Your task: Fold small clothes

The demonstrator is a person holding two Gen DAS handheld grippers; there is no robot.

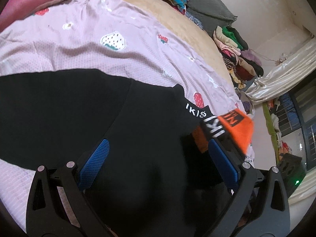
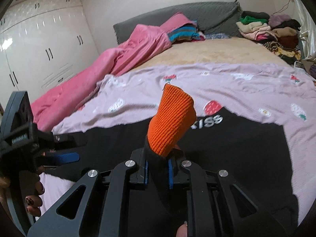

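Clamped between the blue pads of the right gripper (image 2: 158,167), at the lower middle of the right wrist view, is a small sock (image 2: 170,122): its black part is pinched by the nearly closed jaws and its orange ribbed toe is seen standing up toward the centre of the frame. Beneath it a black garment (image 2: 246,154) with white "KISS" lettering is spread flat across the lower half of the frame, on a lilac blanket (image 2: 237,83) printed with strawberries. At the left edge of the same view the left gripper (image 2: 65,156) is seen from the side, one blue pad pointing right over the black garment, with dark-nailed fingers (image 2: 33,199) wrapped around its handle below.

In the left wrist view the left gripper (image 1: 158,158) is shown with its jaws spread wide, blue pads at lower left and lower right, and nothing pressed between them; the black garment (image 1: 79,108) fills the gap and most of the lower frame. The sock (image 1: 237,126) is seen just above the right-hand pad, orange with a black-and-white lettered band, blurred.

A pink quilt (image 2: 110,63) is laid along the left of the bed, a grey headboard (image 2: 197,17) stands behind, and folded clothes (image 2: 266,27) are stacked at the upper right. White wardrobe doors (image 2: 39,45) occupy the upper left.
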